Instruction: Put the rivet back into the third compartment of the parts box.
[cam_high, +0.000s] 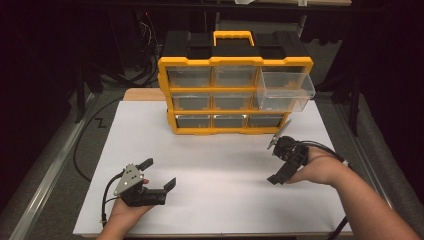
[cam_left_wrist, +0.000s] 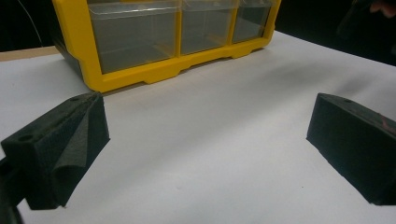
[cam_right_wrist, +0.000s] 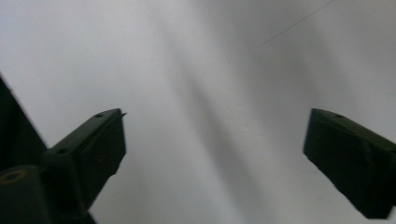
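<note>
On matte white board (cam_high: 210, 165), both foam-padded grippers, left (cam_high: 159, 172) and right (cam_high: 276, 161), gape released before yellow plastic organizer (cam_high: 235, 62).

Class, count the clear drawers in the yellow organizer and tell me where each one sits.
9. The organizer holds three rows of three. Eight sit pushed in; the top-right drawer is pulled out, hanging forward over the middle-right one, which it largely covers.

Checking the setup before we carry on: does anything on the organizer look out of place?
Yes. On the yellow organizer, the top-right clear drawer sticks far out of its slot and looks empty, while the other drawers sit flush.
</note>
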